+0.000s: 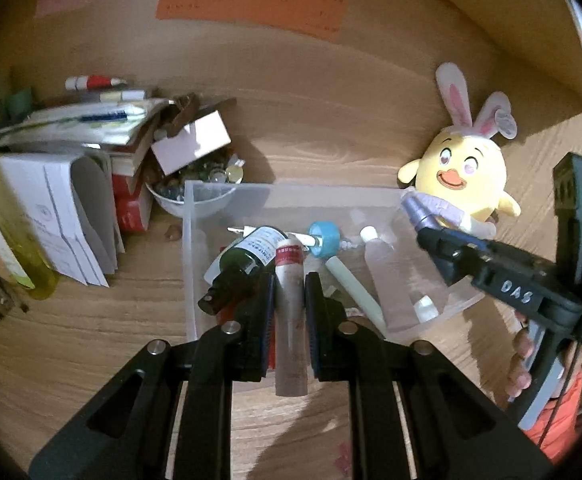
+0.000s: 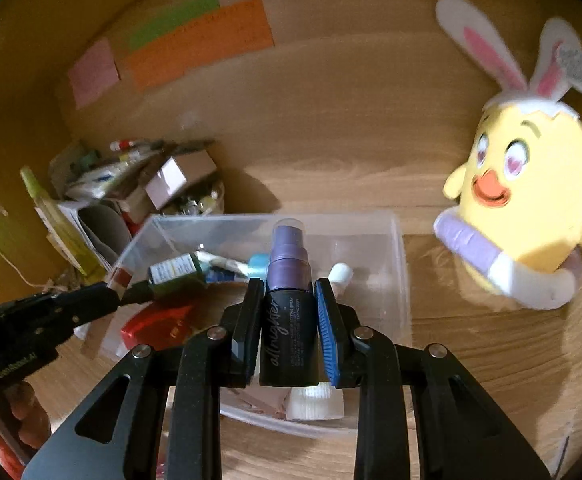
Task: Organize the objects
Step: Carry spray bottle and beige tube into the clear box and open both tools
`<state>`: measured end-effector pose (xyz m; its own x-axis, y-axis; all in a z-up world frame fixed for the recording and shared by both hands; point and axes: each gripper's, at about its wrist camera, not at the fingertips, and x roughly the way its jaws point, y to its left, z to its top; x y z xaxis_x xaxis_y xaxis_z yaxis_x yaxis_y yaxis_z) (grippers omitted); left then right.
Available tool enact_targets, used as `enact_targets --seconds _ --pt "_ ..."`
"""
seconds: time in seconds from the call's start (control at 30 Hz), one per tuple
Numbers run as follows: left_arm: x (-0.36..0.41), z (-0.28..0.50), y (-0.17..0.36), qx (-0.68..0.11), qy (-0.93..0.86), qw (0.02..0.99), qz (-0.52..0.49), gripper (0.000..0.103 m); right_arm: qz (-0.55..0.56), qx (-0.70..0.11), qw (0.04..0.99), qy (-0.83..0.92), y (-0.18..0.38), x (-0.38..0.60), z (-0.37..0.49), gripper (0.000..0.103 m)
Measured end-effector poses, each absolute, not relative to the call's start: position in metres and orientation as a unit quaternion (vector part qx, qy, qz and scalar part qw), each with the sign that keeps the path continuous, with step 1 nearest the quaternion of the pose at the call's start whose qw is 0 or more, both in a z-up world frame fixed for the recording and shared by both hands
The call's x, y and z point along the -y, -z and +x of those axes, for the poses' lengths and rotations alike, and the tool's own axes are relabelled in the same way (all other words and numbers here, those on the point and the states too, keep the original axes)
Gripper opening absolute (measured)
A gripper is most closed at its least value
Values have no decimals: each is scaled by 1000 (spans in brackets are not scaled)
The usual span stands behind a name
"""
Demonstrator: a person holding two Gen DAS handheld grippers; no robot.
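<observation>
- Left gripper (image 1: 287,304) pinching slim lip-gloss tube (image 1: 289,308) mid-body, cap toward 12 o'clock, over clear bin (image 1: 189,240).
- Right gripper (image 2: 289,320) clamped on spray bottle (image 2: 289,312), nozzle toward 12 o'clock, above same bin.
- Both judged light, rigid, slick plastic; best held mid-barrel.
- Plush chick (image 2: 531,208) at 2 o'clock on bench (image 2: 491,360).

Plush chick (image 2: 531,208) blurred, small print on the spray bottle (image 2: 289,320) unreadable, sticky notes (image 1: 251,4) illegible

Upper right there's my yellow chick plush (image 1: 465,176) with bunny ears, sticky notes (image 1: 251,2) up top, and a messy paper pile (image 1: 71,128) at left.
</observation>
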<state>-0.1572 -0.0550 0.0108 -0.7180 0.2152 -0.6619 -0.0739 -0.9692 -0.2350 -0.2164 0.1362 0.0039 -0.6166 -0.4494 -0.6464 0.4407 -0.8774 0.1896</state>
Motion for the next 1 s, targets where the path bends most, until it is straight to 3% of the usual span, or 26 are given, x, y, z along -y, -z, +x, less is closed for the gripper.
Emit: enact_targets --seconds 0.6,0.73,1.0 --pt "38 -158 -14 81 -921 88 -372 15 406 -8 242 881 27 -117 -230 24" --pt "40 -149 -22 80 -925 84 -361 29 398 -7 247 884 17 -118 -221 25" --pt "38 -122 -40 51 -942 56 -326 57 357 -16 255 899 -11 -124 -189 43"
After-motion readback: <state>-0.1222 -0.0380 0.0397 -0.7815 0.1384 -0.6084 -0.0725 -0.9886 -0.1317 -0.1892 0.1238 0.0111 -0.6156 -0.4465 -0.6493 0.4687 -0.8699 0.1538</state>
